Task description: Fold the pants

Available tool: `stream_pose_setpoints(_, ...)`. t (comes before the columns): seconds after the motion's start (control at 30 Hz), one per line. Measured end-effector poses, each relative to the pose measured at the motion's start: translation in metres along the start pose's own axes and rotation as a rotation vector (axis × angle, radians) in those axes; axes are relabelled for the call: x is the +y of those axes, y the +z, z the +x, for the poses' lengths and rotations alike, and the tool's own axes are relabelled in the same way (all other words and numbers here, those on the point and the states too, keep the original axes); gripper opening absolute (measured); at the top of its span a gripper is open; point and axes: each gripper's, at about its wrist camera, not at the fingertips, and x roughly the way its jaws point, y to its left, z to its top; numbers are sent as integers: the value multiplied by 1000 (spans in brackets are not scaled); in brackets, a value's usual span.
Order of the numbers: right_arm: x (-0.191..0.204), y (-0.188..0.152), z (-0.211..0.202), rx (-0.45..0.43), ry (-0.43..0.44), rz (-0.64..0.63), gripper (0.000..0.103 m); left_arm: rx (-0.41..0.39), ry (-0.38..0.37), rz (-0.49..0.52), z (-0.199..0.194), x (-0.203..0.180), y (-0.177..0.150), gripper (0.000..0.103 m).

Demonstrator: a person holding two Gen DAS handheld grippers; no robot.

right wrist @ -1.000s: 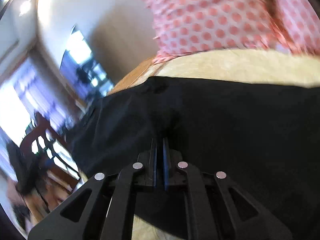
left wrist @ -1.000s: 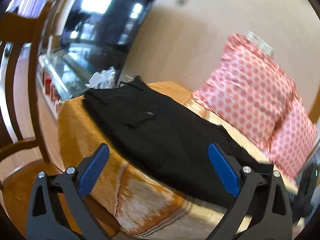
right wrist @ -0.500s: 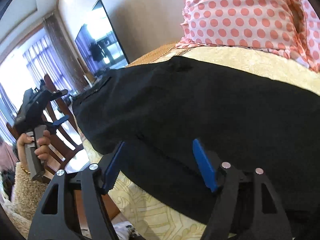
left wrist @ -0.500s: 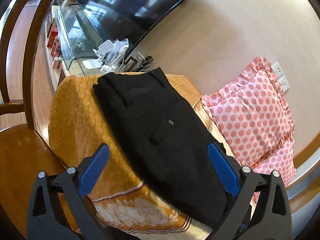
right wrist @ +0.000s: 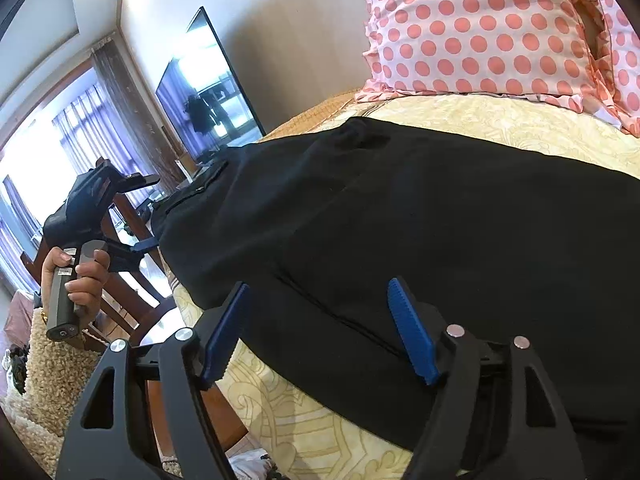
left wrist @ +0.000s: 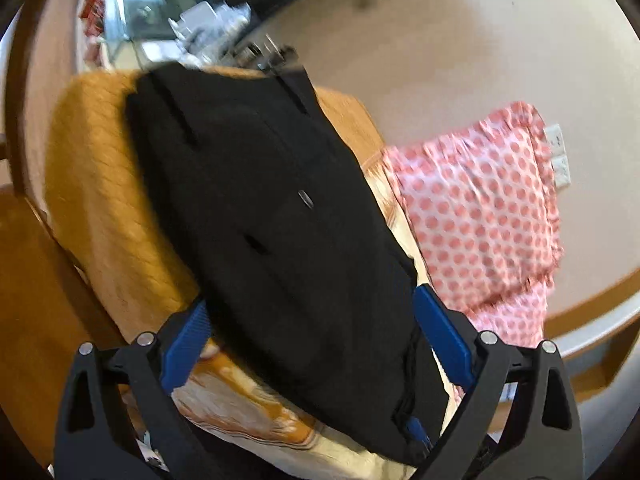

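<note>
Black pants (left wrist: 276, 216) are lying flat and lengthwise on a patterned orange and cream cover (left wrist: 100, 200), beside a pink dotted pillow (left wrist: 480, 216). Only the right view is showing the hand (right wrist: 76, 276) gripping the left gripper (right wrist: 136, 220). Both grippers are gaping wide, holding nothing; the right gripper (right wrist: 320, 328) is straddling the soft, matte cloth's near edge.
</note>
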Motion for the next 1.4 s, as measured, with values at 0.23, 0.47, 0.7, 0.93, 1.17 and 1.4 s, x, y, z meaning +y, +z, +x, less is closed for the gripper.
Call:
stream_pose_setpoints(0.23, 1, -4, -3, -12, 9, -15, 75, -164, 144, -21, -8, 8, 18, 77)
stream_pose_setpoints(0.47, -12, -7, -26, -41, 109, 32, 75, -284, 322, 100, 3, -6, 23, 16)
stream_pose_setpoints(0.7, -51, -22, -97, -207, 76, 117, 75, -364, 306, 544, 10, -132, -21, 11)
stream_pose_setpoints(0.93, -100, -43, -169, -365, -100, 250, 75, -196, -15, 1050, 62, -274, -166, 12)
stream_pose_setpoints(1.17, -145, -70, -215, -446, -241, 400, 75, 315, -108, 1344, 158, -257, -337, 12)
stream_pose_setpoints(1.4, -165, -78, -230, -473, -280, 437, 75, 206, -165, 1234, 135, -276, -319, 11)
